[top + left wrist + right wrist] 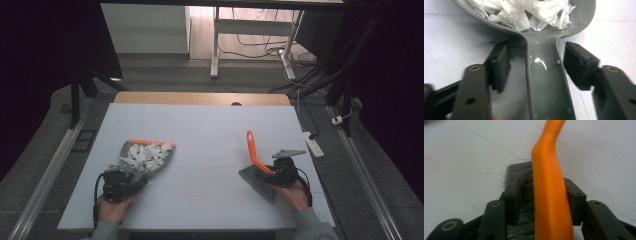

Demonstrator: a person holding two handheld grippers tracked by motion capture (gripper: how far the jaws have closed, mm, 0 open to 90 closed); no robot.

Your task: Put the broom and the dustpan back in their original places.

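Observation:
A grey dustpan [146, 159] with an orange front edge lies at the table's left, heaped with torn white paper [147, 154]. My left gripper [134, 179] is open: in the left gripper view its jaws stand either side of the dustpan handle [544, 82] without touching it, with the paper [529, 12] just beyond. At the right lies a brush with an orange handle [253, 147] and grey bristles [257, 182]. My right gripper [272, 175] is open around that handle [549, 195], with a gap on one side where the bristles [520, 170] show.
The pale mat [200, 125] covers the table, and a wooden strip [200, 98] runs along its far edge. A white power strip [314, 142] lies on the floor beside the table's right edge. Cables and desk legs stand beyond the table.

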